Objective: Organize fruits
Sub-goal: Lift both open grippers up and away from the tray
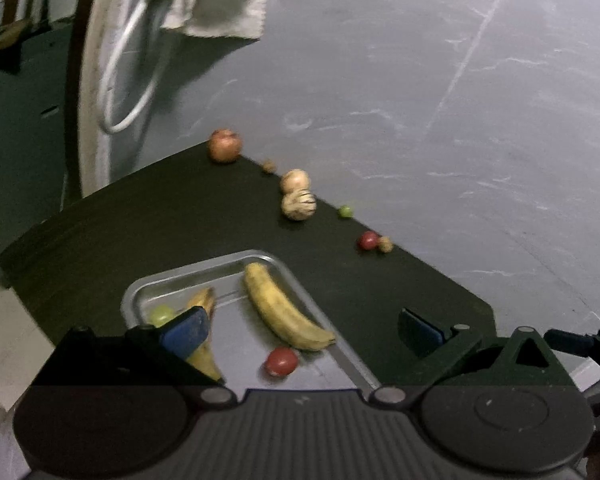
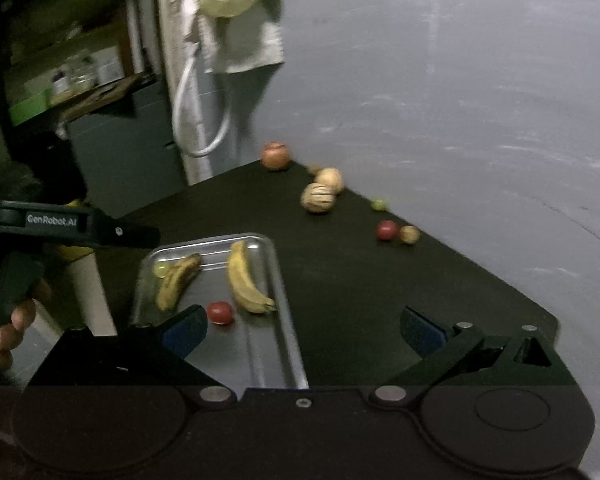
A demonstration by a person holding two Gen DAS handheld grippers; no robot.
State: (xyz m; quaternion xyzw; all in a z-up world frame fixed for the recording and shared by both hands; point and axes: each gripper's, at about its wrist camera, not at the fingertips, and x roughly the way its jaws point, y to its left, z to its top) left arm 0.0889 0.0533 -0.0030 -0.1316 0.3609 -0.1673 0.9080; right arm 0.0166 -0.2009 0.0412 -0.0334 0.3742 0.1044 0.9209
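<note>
Both the left gripper [image 1: 304, 332] and right gripper [image 2: 304, 330] hang wide open, holding nothing. Two bananas [image 1: 284, 308], a red fruit [image 1: 281, 361] and a green one lie in the metal tray [image 1: 172, 278] (other fruits line the dark table's [image 1: 140, 208] far edge).

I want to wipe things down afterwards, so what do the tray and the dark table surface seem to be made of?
The tray looks like bare metal, likely stainless steel or aluminium: silvery, with a rolled rim and soft reflections of the bananas in its floor. The table surface looks matte black, with no glare; whether it is a mat, laminate or painted board cannot be told.
</note>
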